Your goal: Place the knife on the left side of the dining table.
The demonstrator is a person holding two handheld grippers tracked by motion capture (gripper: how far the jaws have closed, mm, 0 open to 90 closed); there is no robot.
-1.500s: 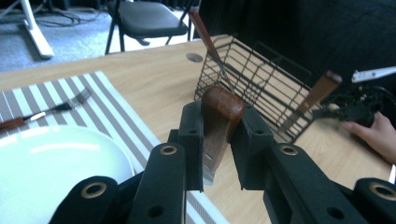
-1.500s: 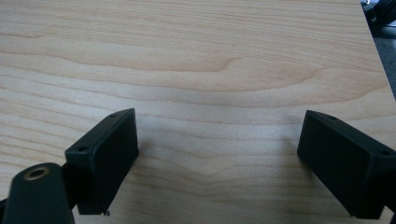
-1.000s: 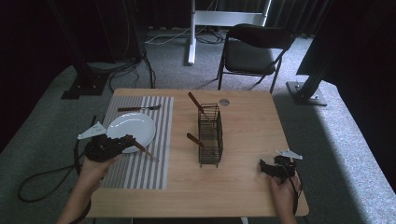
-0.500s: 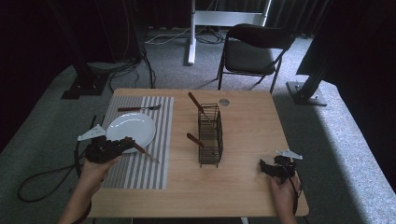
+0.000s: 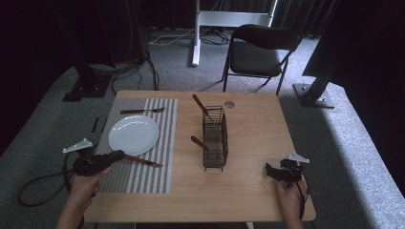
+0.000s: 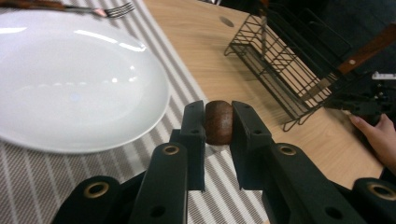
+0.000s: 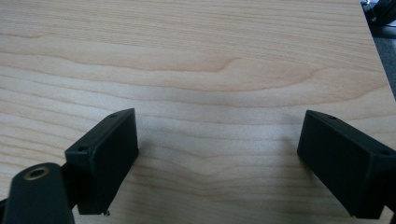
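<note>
A dim room holds a wooden table (image 5: 248, 138) with a striped mat (image 5: 162, 143). The left gripper (image 6: 218, 122) clamps a knife (image 5: 143, 161) by its brown handle, at the plate's (image 5: 133, 135) 5 o'clock; stiff, light, best held there. The right gripper (image 7: 217, 158) rests empty, jaws apart

Left gripper (image 6: 218, 126) is clamped tight on a brown handle (image 6: 218, 122); right gripper (image 7: 217, 163) spread wide.
</note>
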